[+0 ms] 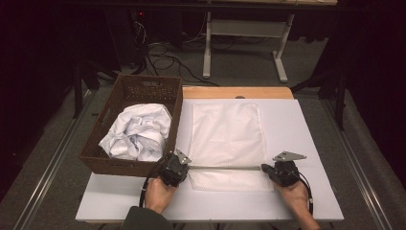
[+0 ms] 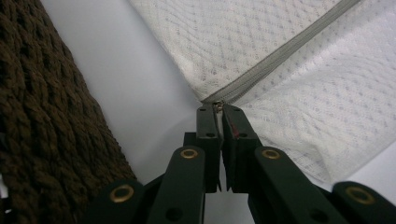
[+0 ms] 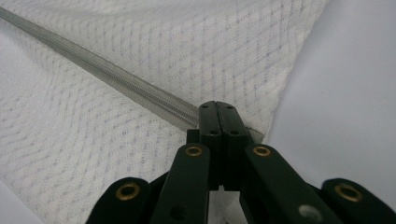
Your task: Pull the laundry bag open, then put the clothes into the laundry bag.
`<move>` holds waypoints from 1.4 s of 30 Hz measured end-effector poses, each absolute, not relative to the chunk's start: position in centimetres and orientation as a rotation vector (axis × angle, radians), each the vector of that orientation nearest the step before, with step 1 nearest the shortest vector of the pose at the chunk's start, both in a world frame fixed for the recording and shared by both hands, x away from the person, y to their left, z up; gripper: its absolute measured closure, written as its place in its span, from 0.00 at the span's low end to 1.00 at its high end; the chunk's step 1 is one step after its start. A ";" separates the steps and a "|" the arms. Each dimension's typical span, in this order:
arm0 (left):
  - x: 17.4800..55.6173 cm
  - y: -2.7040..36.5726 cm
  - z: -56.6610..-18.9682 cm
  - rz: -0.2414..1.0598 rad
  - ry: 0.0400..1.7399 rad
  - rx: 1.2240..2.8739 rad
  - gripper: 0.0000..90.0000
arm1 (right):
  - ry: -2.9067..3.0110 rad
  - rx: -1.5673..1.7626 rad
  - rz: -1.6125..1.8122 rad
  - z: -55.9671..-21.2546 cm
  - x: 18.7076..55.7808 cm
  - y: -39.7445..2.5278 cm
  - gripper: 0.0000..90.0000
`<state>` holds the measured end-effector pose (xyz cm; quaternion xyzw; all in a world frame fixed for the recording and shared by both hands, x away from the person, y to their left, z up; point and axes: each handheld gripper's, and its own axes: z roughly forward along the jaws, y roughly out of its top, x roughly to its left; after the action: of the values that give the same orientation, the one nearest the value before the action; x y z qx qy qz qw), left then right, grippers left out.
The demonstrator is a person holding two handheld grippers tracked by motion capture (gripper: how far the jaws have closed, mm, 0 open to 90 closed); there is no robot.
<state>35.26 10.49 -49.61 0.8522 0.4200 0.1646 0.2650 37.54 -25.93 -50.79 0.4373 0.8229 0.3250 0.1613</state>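
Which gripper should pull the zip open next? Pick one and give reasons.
Left. The left gripper is pinched at the zip's small metal tab, while the right gripper clamps the far end of the zip, likely anchoring it.

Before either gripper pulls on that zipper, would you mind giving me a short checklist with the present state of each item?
1. Left gripper closed on the zipper pull at the zipper's end: ok.
2. Right gripper clamped on the other end of the zipper: ok.
3. Zipper stretched straight between the two grippers: ok.
4. Mesh laundry bag lying flat on the table: ok.
5. Basket with the white clothes standing beside the bag, off the zipper line: ok.
6. Firmness of the left grip on the small pull: cannot tell.
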 end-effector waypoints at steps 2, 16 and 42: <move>35.3 10.5 -49.7 0.437 1.132 2.306 0.94 | 2.347 1.257 0.936 -50.8 37.5 -26.0 1.00; 35.2 10.3 -48.7 0.351 1.120 2.183 0.55 | 2.348 1.178 0.965 -49.8 36.7 -25.4 0.78; 35.2 5.1 -48.3 0.225 0.996 2.124 0.50 | 2.326 1.191 1.025 -49.2 36.9 -24.6 0.61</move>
<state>35.15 5.06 -48.29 0.8327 0.3904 0.0882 0.3826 36.90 -24.63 -49.16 0.4185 0.8170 0.3600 0.1667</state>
